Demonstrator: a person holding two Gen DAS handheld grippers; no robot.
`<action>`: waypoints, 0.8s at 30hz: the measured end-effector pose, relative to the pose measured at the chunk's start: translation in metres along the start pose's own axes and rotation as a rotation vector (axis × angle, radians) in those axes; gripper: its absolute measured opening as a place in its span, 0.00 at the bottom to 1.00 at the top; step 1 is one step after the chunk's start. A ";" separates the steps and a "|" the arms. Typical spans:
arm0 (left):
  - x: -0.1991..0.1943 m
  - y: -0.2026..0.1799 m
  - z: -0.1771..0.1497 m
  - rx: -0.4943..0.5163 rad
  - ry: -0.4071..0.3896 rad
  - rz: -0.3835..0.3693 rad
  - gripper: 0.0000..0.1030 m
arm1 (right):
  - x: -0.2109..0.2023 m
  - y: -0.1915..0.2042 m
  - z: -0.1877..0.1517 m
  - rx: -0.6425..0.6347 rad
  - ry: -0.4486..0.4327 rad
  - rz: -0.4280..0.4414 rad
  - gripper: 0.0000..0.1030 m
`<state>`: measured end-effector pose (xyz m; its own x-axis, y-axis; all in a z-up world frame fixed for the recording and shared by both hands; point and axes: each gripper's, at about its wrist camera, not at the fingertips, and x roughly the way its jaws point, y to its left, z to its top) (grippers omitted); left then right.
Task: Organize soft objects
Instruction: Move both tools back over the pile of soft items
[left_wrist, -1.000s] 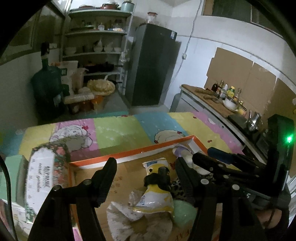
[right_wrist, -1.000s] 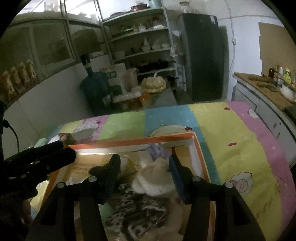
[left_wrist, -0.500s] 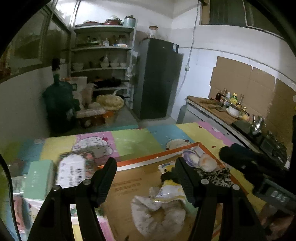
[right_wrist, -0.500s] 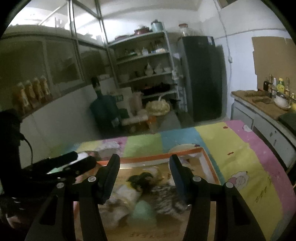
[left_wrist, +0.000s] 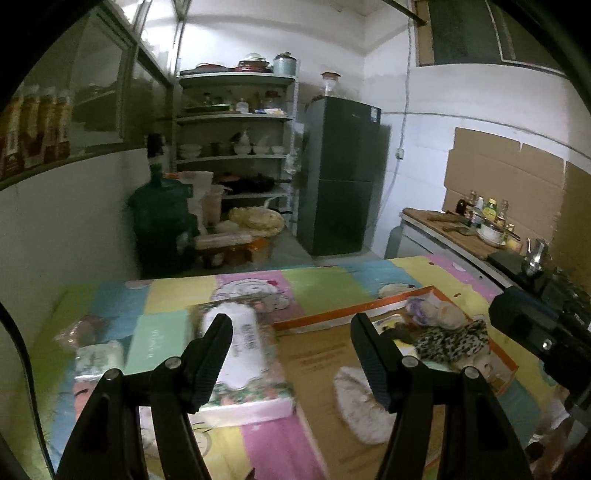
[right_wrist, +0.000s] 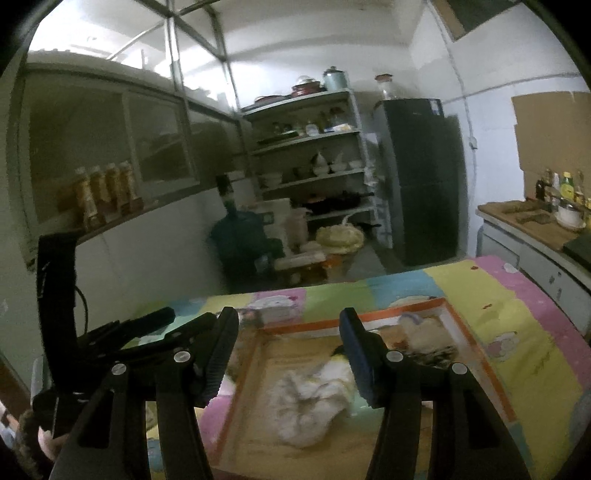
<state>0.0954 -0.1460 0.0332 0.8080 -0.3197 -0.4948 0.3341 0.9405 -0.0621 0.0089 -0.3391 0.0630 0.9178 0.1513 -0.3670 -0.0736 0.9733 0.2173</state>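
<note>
A shallow cardboard box with an orange rim (left_wrist: 332, 318) (right_wrist: 317, 324) lies on the colourful patchwork cloth (left_wrist: 177, 291). Inside it sit a white crumpled cloth (left_wrist: 358, 406) (right_wrist: 306, 398), a leopard-print soft piece (left_wrist: 450, 341), and pale plush items (left_wrist: 436, 312) at the far corner. A floral tissue pack (left_wrist: 243, 365) lies left of the box. My left gripper (left_wrist: 291, 354) hovers open above the pack and the box's left edge, holding nothing. My right gripper (right_wrist: 288, 354) hangs open over the box, empty.
Small wrapped packs (left_wrist: 98, 356) and a green pad (left_wrist: 155, 338) lie at the cloth's left. Beyond the table stand a green water jug (left_wrist: 159, 206), shelves of dishes (left_wrist: 236, 147), a dark fridge (left_wrist: 343, 177) and a counter with bottles (left_wrist: 476, 221).
Both grippers have drawn back and risen from the box, so the soft items look smaller and farther. The left view has swung left, bringing the tissue pack between its fingers. Nothing was picked up.
</note>
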 end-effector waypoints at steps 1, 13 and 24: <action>-0.003 0.005 -0.002 -0.004 -0.002 0.008 0.64 | -0.001 0.007 -0.001 -0.007 -0.001 0.007 0.57; -0.032 0.060 -0.024 -0.062 -0.018 0.111 0.65 | 0.009 0.074 -0.019 -0.104 0.035 0.132 0.57; -0.055 0.111 -0.042 -0.118 -0.023 0.197 0.65 | 0.023 0.110 -0.032 -0.167 0.081 0.210 0.57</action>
<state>0.0681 -0.0188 0.0168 0.8634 -0.1295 -0.4876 0.1107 0.9916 -0.0673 0.0096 -0.2234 0.0493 0.8421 0.3591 -0.4024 -0.3281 0.9333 0.1462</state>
